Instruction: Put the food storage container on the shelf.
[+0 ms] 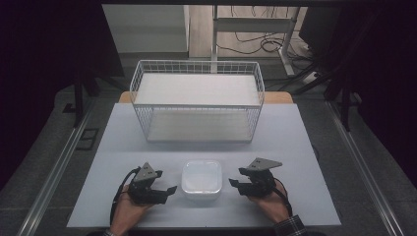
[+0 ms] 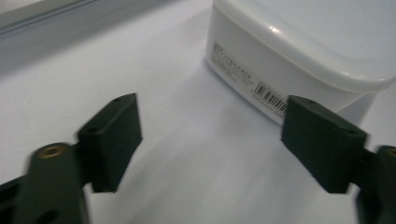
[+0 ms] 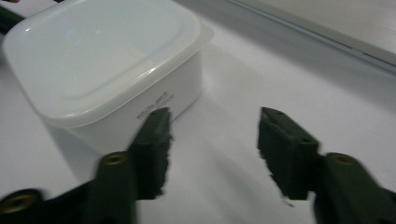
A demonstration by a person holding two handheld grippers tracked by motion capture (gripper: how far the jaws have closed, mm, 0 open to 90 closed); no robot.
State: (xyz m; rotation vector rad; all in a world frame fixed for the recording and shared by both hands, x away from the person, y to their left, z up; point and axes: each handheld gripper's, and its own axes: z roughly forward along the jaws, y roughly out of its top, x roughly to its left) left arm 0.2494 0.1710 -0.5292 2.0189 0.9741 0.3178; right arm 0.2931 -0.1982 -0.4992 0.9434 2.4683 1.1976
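Observation:
A white square plastic box with a fitted lid (image 1: pixel 201 177) sits on the white table near its front edge. My left gripper (image 1: pixel 169 190) rests just left of the box, jaws open and empty. In the left gripper view the box (image 2: pixel 299 51) lies ahead to the upper right of that gripper (image 2: pixel 212 140), with a barcode label on its side. My right gripper (image 1: pixel 232 184) stands just right of the box, also open with nothing between its jaws. From the right gripper view the box (image 3: pixel 107 60) is at upper left, beside the left jaw of that gripper (image 3: pixel 212 140).
A white wire basket (image 1: pixel 196 101) with a white board laid inside stands at the back middle of the table (image 1: pixel 295 147). Metal rails run along both sides of the table. Cables lie on the floor beyond.

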